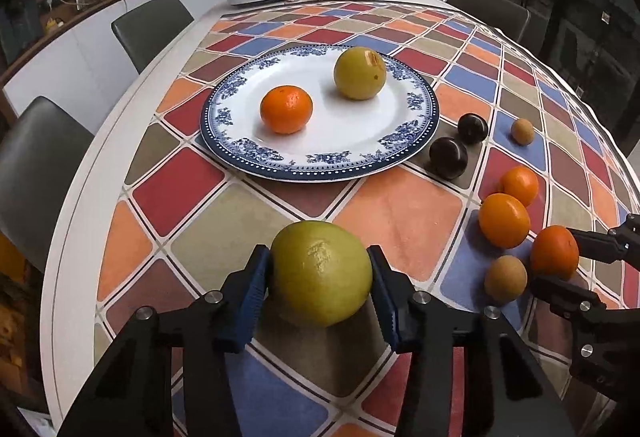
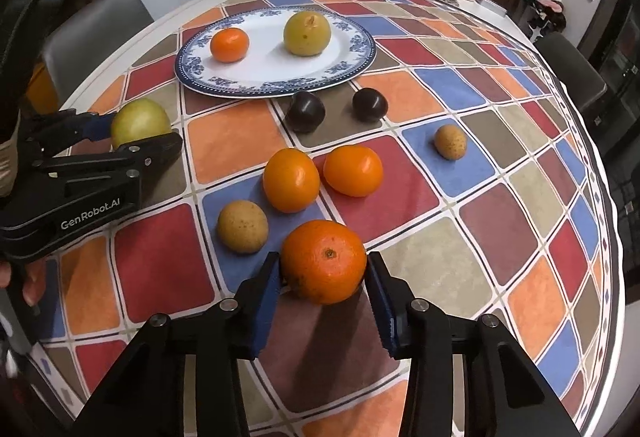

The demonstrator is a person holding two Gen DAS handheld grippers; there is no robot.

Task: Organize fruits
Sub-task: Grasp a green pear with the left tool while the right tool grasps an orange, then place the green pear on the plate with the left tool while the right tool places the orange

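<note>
On the checked tablecloth point(image 2: 420, 193), the left gripper point(image 1: 320, 279) squeezes a big yellow-green fruit point(image 1: 321, 273) between both pads. The right gripper point(image 2: 325, 269) hugs an orange point(image 2: 323, 261), maybe just off the cloth. Farther back, a plate point(image 1: 320, 161) holds two fruits.
</note>
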